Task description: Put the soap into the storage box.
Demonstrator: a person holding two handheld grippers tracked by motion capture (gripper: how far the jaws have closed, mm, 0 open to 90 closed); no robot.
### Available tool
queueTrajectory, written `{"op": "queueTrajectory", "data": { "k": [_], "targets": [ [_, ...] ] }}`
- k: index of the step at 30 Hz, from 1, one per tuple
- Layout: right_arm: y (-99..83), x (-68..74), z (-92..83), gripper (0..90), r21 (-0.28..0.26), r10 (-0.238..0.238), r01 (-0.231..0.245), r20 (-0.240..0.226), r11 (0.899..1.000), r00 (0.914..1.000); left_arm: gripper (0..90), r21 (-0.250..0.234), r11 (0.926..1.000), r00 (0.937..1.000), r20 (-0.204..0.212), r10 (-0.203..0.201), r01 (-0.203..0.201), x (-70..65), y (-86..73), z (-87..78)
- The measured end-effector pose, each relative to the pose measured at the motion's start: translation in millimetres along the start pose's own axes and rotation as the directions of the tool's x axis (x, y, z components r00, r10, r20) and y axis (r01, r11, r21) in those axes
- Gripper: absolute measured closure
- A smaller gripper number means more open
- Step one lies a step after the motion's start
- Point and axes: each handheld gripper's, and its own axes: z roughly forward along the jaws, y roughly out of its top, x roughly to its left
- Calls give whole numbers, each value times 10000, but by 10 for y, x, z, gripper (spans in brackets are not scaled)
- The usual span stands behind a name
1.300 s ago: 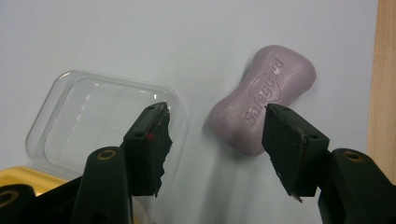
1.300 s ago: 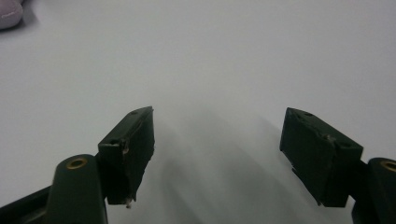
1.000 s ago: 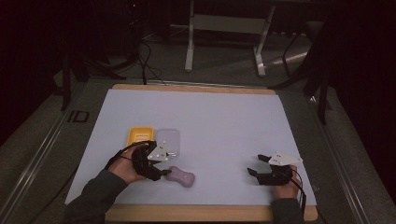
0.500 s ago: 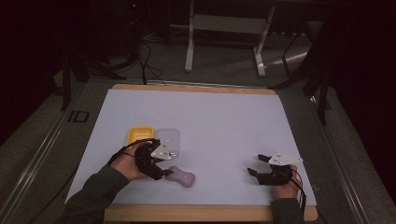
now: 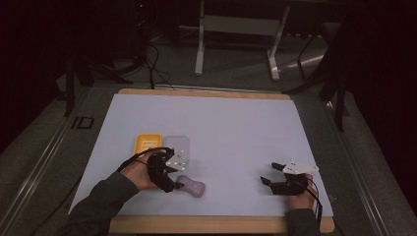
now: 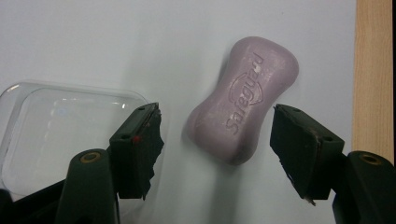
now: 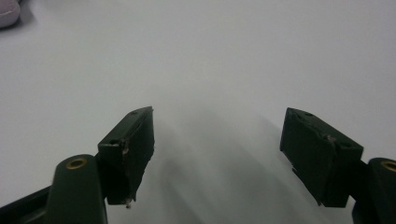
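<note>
- While the left gripper [image 6: 215, 140] hangs over the soap bar [image 6: 243, 99], its jaws stand wide apart on either side of the bar, touching nothing yet.
- From the high view, the soap bar [image 5: 192, 186] lies flat on the white mat [image 5: 236, 128], near the front edge and just in front of the clear lid [image 5: 176, 146] and the yellow soap dish [image 5: 147, 143].
- Over on the far side, the right gripper [image 5: 269, 173] rests low on the mat, well apart from everything, its jaws also spread and holding nothing.
- My worry is the bar's shape: it is rounded and waisted, and it lies at a slant to the jaws. If they close on the curved ends rather than the narrow middle, I would expect it to squirt out or twist.
- A slick soap surface makes that likelier still.
- One jaw sits just beside the clear lid [image 6: 60, 135], so a careless approach could nudge or pinch the lid.
</note>
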Motion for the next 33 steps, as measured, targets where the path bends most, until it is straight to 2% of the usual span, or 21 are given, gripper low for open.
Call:
{"op": "queueTrajectory", "data": {
  "k": [4, 17, 26, 33],
  "targets": [
    [0, -1, 1, 257, -8, 3, -3, -6, 10000, 10000, 337, 51, 10000, 10000, 72, -12, 11, -1, 20, 13],
    [1, -1, 2, 256, 11, -8, 8, -15, 10000, 10000, 319, 504, 9981, 9990, 282, 338, -352, 2, 91, 82],
    [1, -1, 3, 256, 12, -2, 2, -26, 10000, 10000, 336, 881, 9938, 9967, 512, 637, -681, -14, 149, 147],
    [1, -3, 3, 257, 10, 2, -2, -38, 10000, 10000, 259, 1015, 9921, 9956, 638, 680, -742, -11, 192, 198]
  ]
}}
